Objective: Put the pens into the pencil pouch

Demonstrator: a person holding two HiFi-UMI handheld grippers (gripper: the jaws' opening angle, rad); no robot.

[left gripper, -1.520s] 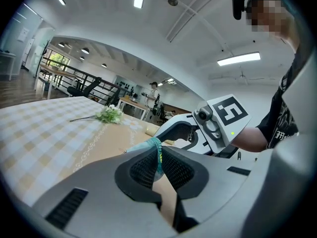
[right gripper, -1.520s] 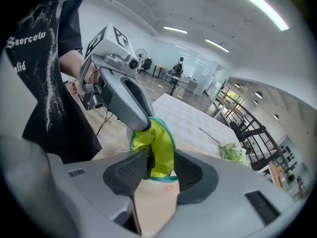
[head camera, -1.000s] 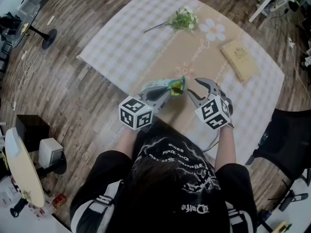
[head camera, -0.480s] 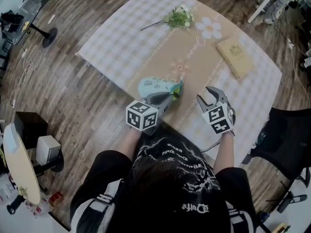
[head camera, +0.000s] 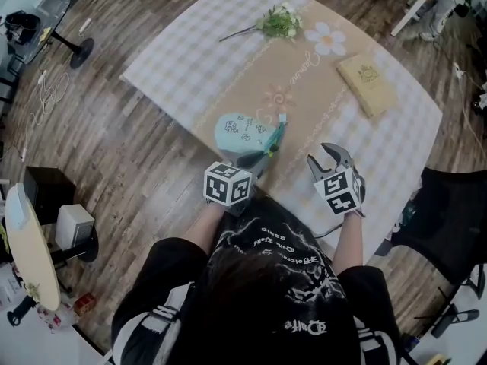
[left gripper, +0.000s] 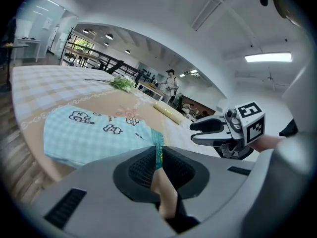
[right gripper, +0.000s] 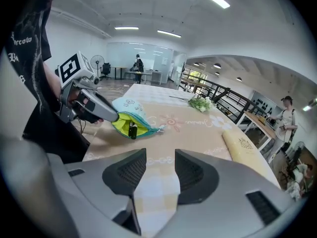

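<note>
Pouch (head camera: 242, 133) mouth opens rightward toward our released, empty right fingers (right gripper: 126, 172); our left fingers (left gripper: 141, 165) clench its near rim.

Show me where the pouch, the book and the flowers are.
pouch (head camera: 240, 131), head view, on its checked blue side.
book (head camera: 367, 87), head view, middle of its cover.
flowers (head camera: 280, 23), head view, on the blossoms.

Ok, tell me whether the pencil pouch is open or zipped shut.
Open. The right gripper view shows the pouch mouth gaping, yellow lining and a dark pen visible inside; the left tongs pinch its rim.
</note>
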